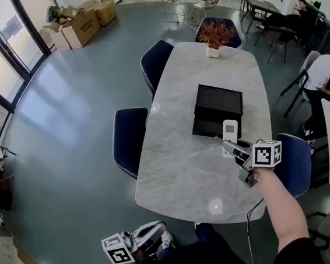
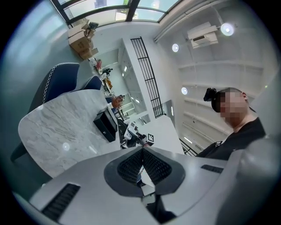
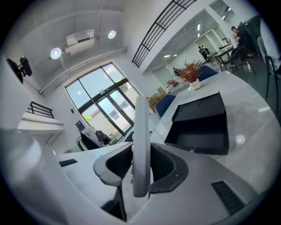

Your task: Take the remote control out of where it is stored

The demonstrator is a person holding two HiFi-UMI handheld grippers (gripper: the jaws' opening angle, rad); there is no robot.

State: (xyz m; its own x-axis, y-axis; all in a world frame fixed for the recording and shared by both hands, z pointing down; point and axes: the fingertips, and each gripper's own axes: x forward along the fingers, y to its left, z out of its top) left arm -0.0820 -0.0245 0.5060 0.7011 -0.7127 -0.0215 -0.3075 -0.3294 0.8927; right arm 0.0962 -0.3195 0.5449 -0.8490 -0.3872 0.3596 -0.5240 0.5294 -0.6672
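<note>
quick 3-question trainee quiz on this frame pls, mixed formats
1. True or false: the right hand-held gripper is shut on the slim white plastic remote control.
2. The black rectangular box sits: A) on the pale marble table, B) on a blue chair, C) on the floor.
3. Fill in: the left hand-held gripper, low by the person's lap, has jaws ___ and nothing between them.
Key: 1 true; 2 A; 3 shut.

Open marble tabletop [image 1: 181, 176] lies before the black box [image 1: 218, 108].
</note>
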